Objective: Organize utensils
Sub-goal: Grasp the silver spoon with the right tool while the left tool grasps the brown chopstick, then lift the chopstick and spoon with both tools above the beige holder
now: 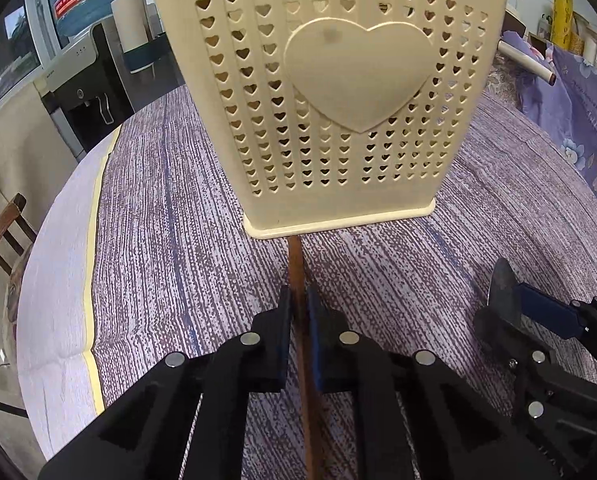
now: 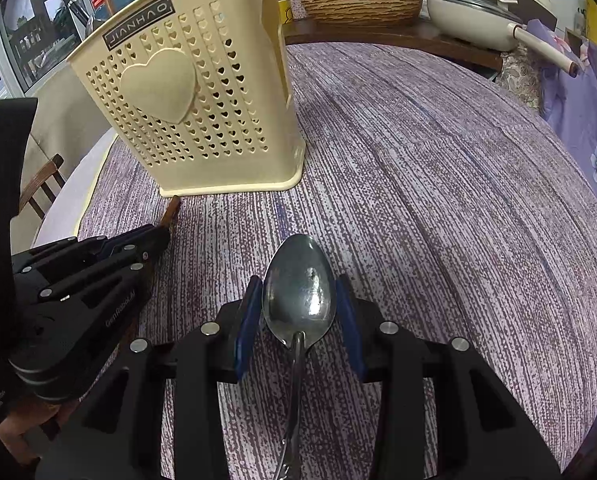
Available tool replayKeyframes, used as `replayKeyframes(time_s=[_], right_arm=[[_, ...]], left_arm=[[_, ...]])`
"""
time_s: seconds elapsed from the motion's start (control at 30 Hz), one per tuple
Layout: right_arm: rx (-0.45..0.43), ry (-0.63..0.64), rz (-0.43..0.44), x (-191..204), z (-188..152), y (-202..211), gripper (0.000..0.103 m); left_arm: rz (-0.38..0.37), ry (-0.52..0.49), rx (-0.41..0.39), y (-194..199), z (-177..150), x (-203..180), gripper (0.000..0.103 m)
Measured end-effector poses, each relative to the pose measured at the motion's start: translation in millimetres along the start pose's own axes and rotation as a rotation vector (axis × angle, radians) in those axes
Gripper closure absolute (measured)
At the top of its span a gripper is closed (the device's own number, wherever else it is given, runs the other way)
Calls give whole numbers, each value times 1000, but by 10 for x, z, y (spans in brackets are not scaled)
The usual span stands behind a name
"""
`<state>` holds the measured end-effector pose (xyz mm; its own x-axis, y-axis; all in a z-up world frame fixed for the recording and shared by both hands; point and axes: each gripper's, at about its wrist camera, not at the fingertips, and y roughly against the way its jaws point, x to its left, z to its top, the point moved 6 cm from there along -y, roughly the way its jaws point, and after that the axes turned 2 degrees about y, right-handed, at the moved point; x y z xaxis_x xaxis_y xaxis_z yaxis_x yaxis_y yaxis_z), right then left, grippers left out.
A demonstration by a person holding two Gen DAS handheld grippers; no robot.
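Observation:
A cream utensil holder (image 1: 330, 96) with heart-shaped holes stands upright on the purple tablecloth; it also shows in the right wrist view (image 2: 194, 108). My left gripper (image 1: 299, 304) is shut on a brown wooden chopstick (image 1: 296, 264) whose tip points at the holder's base. My right gripper (image 2: 298, 296) is shut on a metal spoon (image 2: 298, 296), bowl forward, to the right of the holder. The right gripper also shows in the left wrist view (image 1: 538, 312), and the left gripper in the right wrist view (image 2: 154, 236).
The tablecloth (image 2: 418, 160) covers a round table. A wooden chair (image 1: 6, 224) stands at the left edge. A wicker basket (image 2: 360, 0) and a white pan (image 2: 470, 20) sit on a shelf behind. A water dispenser (image 1: 82, 92) stands at the far left.

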<state>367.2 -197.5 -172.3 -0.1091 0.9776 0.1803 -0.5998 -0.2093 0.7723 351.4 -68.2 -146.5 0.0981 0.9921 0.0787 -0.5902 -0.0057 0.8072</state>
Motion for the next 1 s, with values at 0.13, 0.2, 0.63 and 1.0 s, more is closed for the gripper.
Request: replayKeyframes(time_s=[0.13,0.2,0.63,1.0], right_arm=[[-3,4,-4,-5,-2,-3,65],[-3,2,-3,-5,-4,-3,65],[-94,-11,59,35,151,327,65],[-193,20,81,130,323,804,65]], left_arm=[[-15,14,3,-4,9,16,95],[-25,23,4,-7,16,30,95],[-103,97,-75,337,169,167,95],[-142,127,-285,1160,466,303,95]])
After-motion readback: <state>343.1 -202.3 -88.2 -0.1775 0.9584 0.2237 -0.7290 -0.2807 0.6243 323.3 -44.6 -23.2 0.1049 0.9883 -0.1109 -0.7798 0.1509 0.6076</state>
